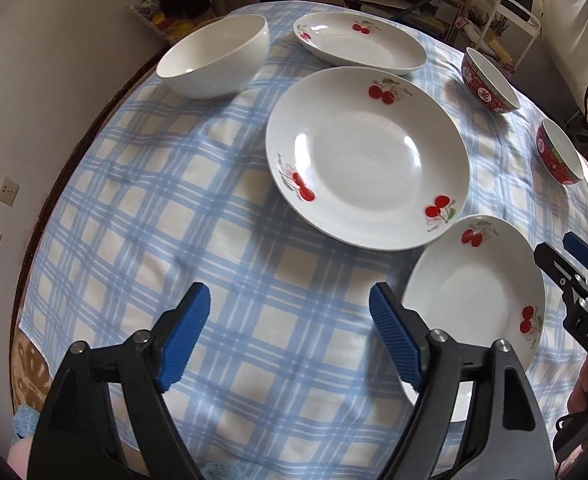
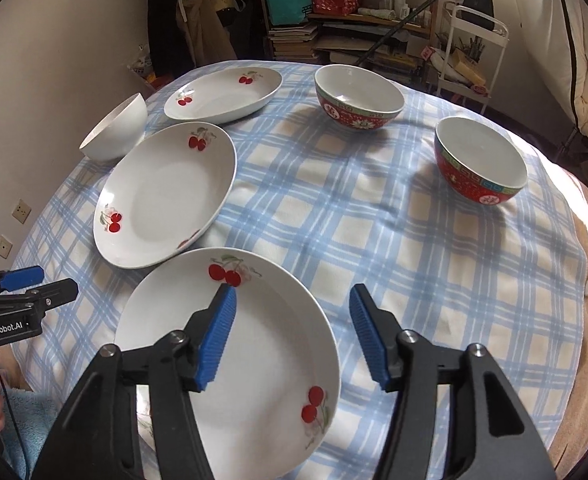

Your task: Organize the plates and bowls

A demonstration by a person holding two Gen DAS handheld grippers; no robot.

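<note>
Three white cherry-print plates lie on the checked tablecloth: a near plate (image 1: 477,300) (image 2: 230,360), a middle plate (image 1: 367,156) (image 2: 166,196) and a far plate (image 1: 359,42) (image 2: 224,94). A plain white bowl (image 1: 216,58) (image 2: 116,130) stands at the far left. Two red patterned bowls stand on the right: a far bowl (image 1: 489,82) (image 2: 357,100) and a nearer bowl (image 1: 559,152) (image 2: 479,162). My left gripper (image 1: 290,320) is open and empty over bare cloth, left of the near plate. My right gripper (image 2: 292,320) is open and empty, its left finger above the near plate's right part.
The blue-and-cream checked tablecloth (image 1: 174,208) (image 2: 393,240) covers a round table. A wall with sockets (image 1: 6,190) is close on the left. Shelves with books (image 2: 294,40) and a white cart (image 2: 473,40) stand behind the table. The right gripper shows in the left wrist view (image 1: 573,276).
</note>
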